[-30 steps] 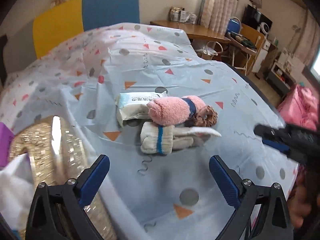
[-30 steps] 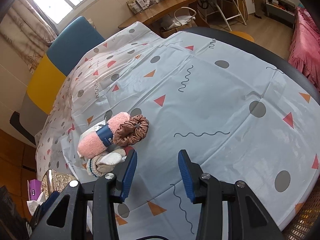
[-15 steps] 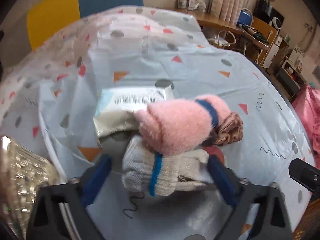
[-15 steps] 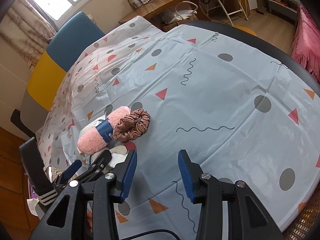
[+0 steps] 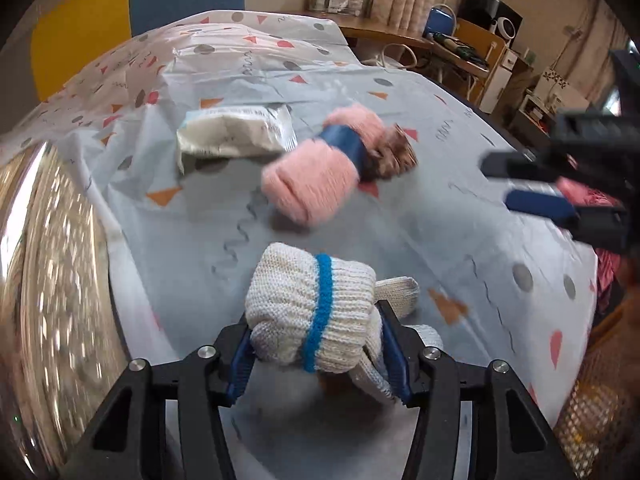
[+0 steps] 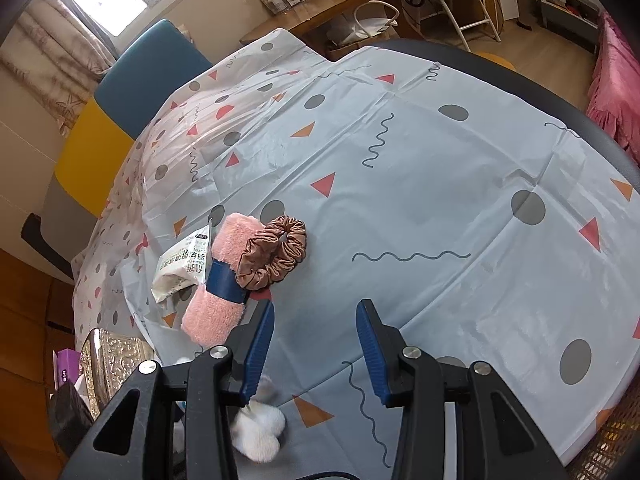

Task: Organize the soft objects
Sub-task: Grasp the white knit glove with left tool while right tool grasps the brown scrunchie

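A cream knitted sock bundle (image 5: 316, 312) with a blue stripe is clamped off the tabletop; the pink fluffy roll (image 6: 218, 284), brown scrunchie (image 6: 276, 254) and white packet (image 6: 182, 266) lie touching.

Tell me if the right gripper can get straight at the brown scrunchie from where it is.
Probably yes: the right gripper is open, and only bare tablecloth lies between it and the brown scrunchie, which leans against the pink towel roll.
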Demonstrator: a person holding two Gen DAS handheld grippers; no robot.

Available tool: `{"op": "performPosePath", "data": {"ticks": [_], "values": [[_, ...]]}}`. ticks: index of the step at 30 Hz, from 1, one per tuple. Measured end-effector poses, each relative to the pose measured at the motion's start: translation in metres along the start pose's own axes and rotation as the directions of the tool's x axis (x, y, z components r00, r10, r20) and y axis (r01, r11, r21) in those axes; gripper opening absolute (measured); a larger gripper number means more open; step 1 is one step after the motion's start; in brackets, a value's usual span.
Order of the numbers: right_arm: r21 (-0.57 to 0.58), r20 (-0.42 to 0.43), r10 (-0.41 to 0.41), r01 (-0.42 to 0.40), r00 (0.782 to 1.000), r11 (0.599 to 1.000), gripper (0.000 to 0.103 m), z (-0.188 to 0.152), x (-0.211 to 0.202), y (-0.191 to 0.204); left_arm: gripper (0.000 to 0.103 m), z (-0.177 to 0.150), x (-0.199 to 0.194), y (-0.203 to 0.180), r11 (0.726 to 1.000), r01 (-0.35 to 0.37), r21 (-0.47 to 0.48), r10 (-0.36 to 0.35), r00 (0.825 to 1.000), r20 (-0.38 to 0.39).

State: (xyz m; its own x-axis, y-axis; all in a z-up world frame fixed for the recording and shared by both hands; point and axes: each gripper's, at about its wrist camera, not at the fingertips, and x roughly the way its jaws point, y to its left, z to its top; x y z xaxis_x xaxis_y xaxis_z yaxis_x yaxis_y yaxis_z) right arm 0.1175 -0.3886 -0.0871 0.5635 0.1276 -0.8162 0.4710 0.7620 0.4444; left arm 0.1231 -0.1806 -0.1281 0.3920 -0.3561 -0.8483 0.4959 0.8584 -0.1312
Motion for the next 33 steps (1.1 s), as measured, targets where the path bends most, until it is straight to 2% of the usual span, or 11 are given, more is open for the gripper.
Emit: {"op": "performPosePath", "data": {"ticks": [6, 11, 15, 21, 23, 24, 25, 26, 28, 30, 33], "values": [[-0.035, -0.023, 0.006, -0.007, 1.0, 0.999, 0.043, -0.007, 0.009, 0.008, 0.058, -0.012, 0.001, -0.009, 0.998, -0.03, 0.053, 0.029, 0.999, 0.029], [-0.058, -0.041, 0.053, -0.056, 0.998, 0.997, 0.043, 0.003, 0.014, 0.021, 0.059, -0.009, 0.005, -0.003, 0.999, -0.009, 0.051, 0.007, 0.999, 0.038], [-0.038, -0.046, 0.069, -0.071, 0.997, 0.997, 0.06, 0.029, 0.037, 0.032, 0.059, -0.015, 0.001, 0.0, 0.999, -0.007, 0.048, 0.004, 0.998, 0.057], [0.02, -0.118, -0.011, 0.014, 0.993, 1.0, 0.061, 0.046, 0.09, 0.032, 0.059, -0.018, -0.002, 0.001, 0.999, 0.0, 0.034, -0.002, 0.998, 0.062], [0.004, -0.09, 0.013, -0.013, 0.996, 1.0, 0.063, 0.048, 0.094, 0.032, 0.059, -0.019, -0.003, 0.002, 1.0, 0.002, 0.028, -0.004, 0.998, 0.068], [-0.012, -0.09, 0.025, -0.026, 0.996, 1.0, 0.058, 0.049, 0.096, 0.034, 0.059, -0.02, -0.003, 0.002, 1.0, 0.001, 0.027, -0.003, 0.997, 0.071], [-0.037, -0.098, 0.034, -0.038, 0.995, 0.999, 0.034, 0.051, 0.098, 0.036, 0.06, -0.021, -0.003, 0.001, 1.0, 0.0, 0.027, -0.002, 0.997, 0.073], [-0.07, -0.113, 0.028, -0.036, 0.993, 0.997, 0.019, 0.051, 0.101, 0.04, 0.06, -0.021, -0.004, 0.001, 1.0, 0.001, 0.026, -0.003, 0.997, 0.073], [-0.113, -0.123, -0.02, 0.006, 0.992, 0.994, 0.017, 0.048, 0.101, 0.04, 0.061, -0.022, -0.004, 0.002, 1.0, 0.005, 0.021, -0.006, 0.997, 0.073], [-0.157, -0.122, -0.023, 0.003, 0.992, 0.988, 0.016, 0.044, 0.096, 0.039, 0.061, -0.022, -0.004, 0.003, 1.0, 0.005, 0.025, -0.007, 0.997, 0.076], [-0.237, -0.113, -0.112, 0.083, 0.987, 0.968, 0.015, 0.036, 0.081, 0.03, 0.061, -0.023, -0.005, 0.004, 1.0, 0.006, 0.024, -0.008, 0.997, 0.081]]}}
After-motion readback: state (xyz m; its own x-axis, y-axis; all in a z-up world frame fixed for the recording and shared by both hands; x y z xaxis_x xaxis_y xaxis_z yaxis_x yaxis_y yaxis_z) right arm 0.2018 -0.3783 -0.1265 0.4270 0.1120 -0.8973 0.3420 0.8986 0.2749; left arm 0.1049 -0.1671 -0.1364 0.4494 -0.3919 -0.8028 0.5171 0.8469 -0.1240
